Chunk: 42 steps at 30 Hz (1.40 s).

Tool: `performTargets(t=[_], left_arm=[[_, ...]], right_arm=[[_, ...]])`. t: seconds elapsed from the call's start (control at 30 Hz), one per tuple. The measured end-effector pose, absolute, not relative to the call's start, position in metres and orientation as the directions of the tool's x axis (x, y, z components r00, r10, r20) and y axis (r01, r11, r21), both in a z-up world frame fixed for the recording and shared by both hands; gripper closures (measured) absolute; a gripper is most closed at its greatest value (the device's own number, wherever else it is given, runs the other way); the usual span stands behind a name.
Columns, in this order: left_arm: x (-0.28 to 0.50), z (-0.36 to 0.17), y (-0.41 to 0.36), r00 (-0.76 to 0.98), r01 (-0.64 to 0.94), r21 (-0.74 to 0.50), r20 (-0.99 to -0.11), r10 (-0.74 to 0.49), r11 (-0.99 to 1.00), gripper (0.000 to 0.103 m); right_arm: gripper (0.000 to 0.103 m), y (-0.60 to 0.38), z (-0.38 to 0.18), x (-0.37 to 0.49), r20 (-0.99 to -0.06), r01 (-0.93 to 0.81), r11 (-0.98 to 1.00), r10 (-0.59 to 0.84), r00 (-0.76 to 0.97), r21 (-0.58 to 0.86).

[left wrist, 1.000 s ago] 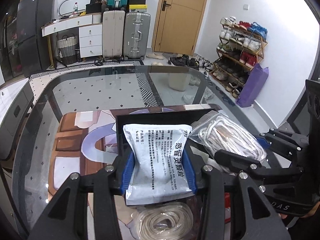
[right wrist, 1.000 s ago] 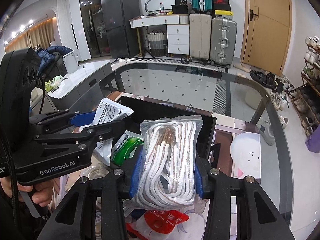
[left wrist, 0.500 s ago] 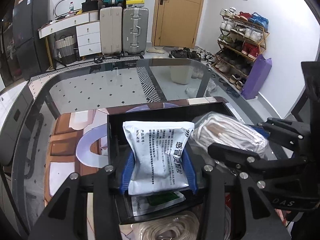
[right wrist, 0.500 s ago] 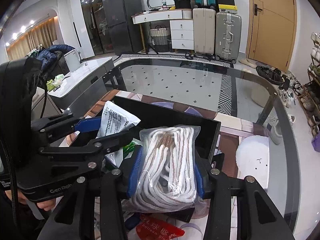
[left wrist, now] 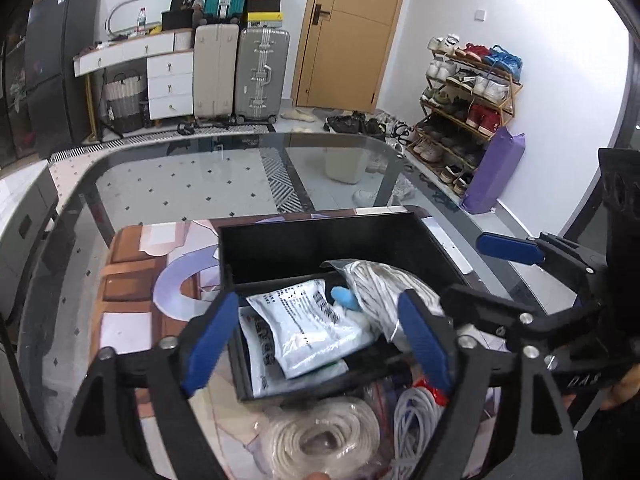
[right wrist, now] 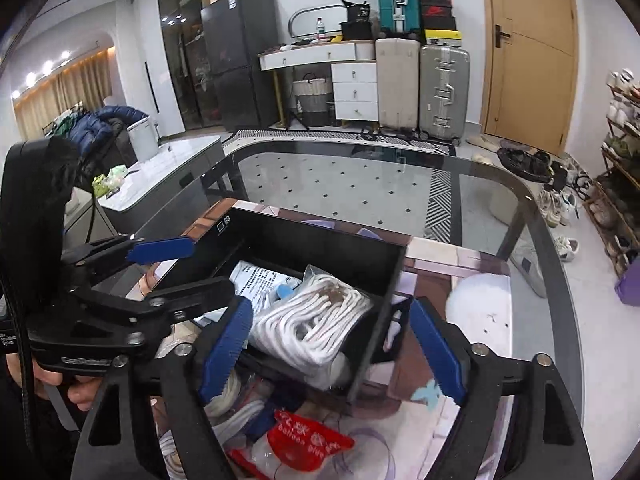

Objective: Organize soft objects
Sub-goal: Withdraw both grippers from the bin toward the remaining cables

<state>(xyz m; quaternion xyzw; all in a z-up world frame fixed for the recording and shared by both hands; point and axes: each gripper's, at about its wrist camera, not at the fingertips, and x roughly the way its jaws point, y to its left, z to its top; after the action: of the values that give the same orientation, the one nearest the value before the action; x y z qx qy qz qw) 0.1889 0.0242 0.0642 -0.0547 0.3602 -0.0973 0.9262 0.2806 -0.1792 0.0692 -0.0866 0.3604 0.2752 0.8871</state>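
Your white packet (left wrist: 308, 328) with black print lies in the black box (left wrist: 280, 248), in the lower middle of the left wrist view, tilted and resting on another printed packet beneath it; in the right wrist view you see only a strip of it at mid-frame. Just to its right the bag of white rope (right wrist: 316, 320) leans over the box's near wall, its clear plastic touching the packet, and a small light blue thing (left wrist: 345, 297) sits between the two. Your left gripper (left wrist: 316, 344) hangs over the packet with its blue pads (left wrist: 208, 340) spread wide and nothing between them. Your right gripper (right wrist: 332, 350) is likewise spread wide around the rope bag without pinching it, blue pads (right wrist: 438, 354) clear on both sides. Each gripper shows at the edge of the other's view, at the right edge of the left one and the left edge of the right one. Below the box, along the bottom edge of the frames, you have a clear bag of coiled cord (left wrist: 324, 436), more white rope (left wrist: 416, 412) and a red packet (right wrist: 308, 440). The box stands on a printed mat (left wrist: 132, 280) on the glass table (left wrist: 180, 184), which fills the middle of both views, with suitcases (left wrist: 240, 72), a wooden door (right wrist: 528, 52) and a shoe rack (left wrist: 468, 92) in the upper part of the frames
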Motion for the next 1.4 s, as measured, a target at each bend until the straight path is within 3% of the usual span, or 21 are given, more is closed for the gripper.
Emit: performTargets(t=[0.07, 0.23, 0.63, 1.4], left_arm=[[0.179, 0.068, 0.027, 0.747, 0.118, -0.147, -0.639, -0.185, 0.982, 0.0], [0.151, 0.074, 0.044, 0.789, 0.119, -0.207, -0.575, -0.219, 0.971, 0.0], [0.106, 0.063, 0.051, 0.801, 0.081, -0.202, -0.569, -0.184, 0.976, 0.0], [0.079, 0.022, 0.036, 0.766, 0.123, -0.194, -0.605, -0.217, 0.973, 0.0]], right_arm=[[0.012, -0.185, 0.072, 0.273, -0.678, -0.546, 0.836, 0.43, 0.596, 0.051], [0.001, -0.199, 0.076, 0.249, -0.658, -0.525, 0.849, 0.427, 0.62, 0.057], [0.001, -0.227, 0.046, 0.193, -0.687, -0.468, 0.88, 0.388, 0.614, 0.079], [0.001, -0.214, -0.001, 0.159, -0.742, -0.526, 0.848, 0.394, 0.542, 0.065]])
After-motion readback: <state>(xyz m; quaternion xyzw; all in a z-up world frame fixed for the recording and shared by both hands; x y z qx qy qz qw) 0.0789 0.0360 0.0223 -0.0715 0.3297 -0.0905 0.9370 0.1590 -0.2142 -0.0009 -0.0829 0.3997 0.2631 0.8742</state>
